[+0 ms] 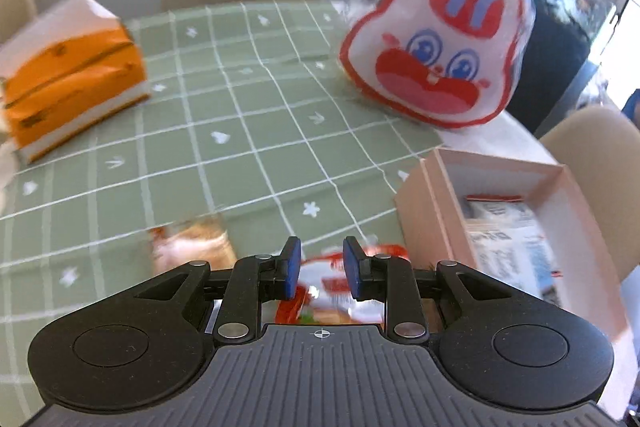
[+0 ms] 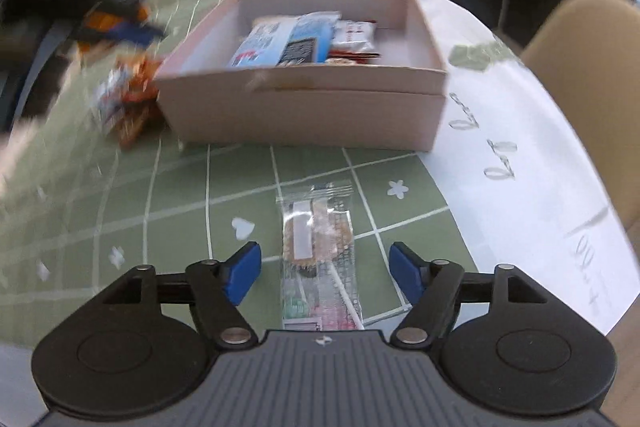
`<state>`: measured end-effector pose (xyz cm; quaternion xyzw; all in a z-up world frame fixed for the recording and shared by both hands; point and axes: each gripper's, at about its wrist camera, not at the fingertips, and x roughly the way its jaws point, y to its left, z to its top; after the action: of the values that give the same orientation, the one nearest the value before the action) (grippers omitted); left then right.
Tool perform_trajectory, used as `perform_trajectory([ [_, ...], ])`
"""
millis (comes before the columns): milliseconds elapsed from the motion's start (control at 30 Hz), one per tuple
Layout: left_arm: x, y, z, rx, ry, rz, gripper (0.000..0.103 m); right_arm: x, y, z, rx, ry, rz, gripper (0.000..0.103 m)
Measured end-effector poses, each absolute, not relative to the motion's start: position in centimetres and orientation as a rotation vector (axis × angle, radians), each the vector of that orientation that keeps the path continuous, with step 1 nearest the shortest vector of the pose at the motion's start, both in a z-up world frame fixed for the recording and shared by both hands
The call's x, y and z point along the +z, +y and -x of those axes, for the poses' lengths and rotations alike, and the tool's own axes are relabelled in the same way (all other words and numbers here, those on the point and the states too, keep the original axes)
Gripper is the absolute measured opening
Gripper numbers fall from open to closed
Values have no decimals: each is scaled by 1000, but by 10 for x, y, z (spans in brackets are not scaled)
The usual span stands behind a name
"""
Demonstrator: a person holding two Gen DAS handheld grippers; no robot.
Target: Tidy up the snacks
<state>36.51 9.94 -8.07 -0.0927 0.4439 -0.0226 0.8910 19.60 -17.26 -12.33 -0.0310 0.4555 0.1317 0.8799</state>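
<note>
My left gripper [image 1: 322, 243] is shut on a red and white snack packet [image 1: 328, 287], which fills the narrow gap between the blue pads. The pink cardboard box [image 1: 432, 195] stands just to its right, with several packets [image 1: 508, 239] inside. My right gripper [image 2: 325, 249] hangs open over a clear packet of nut brittle [image 2: 318, 231] lying flat on the green checked cloth. That packet lies between the wide-spread fingers and they do not touch it. The same box [image 2: 304, 111] stands just beyond, and the snacks inside it [image 2: 288, 43] are visible.
A rabbit-face bag [image 1: 436, 43] stands behind the box. An orange tissue pack [image 1: 72, 75] sits at the far left. Loose snacks [image 2: 124, 99] lie left of the box, with another [image 1: 192, 247] by my left fingers. Beige chairs [image 2: 580, 59] ring the table.
</note>
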Motion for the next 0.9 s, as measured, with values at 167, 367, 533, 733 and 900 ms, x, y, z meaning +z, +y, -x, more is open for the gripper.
perform_trajectory([
  [167, -96, 90, -351, -165, 916, 22, 28, -125, -168, -191, 263, 929, 86, 76],
  [367, -94, 89, -291, -328, 931, -108, 28, -131, -160, -191, 283, 913, 100, 92],
  [533, -76, 113, -239, -269, 889, 111, 28, -130, -157, -195, 286, 963, 81, 100],
  [733, -76, 147, -217, -174, 913, 345, 28, -105, -153, -196, 381, 933, 30, 80],
  [900, -87, 137, -227, -183, 937, 374, 28, -86, -116, -203, 468, 848, -14, 50],
])
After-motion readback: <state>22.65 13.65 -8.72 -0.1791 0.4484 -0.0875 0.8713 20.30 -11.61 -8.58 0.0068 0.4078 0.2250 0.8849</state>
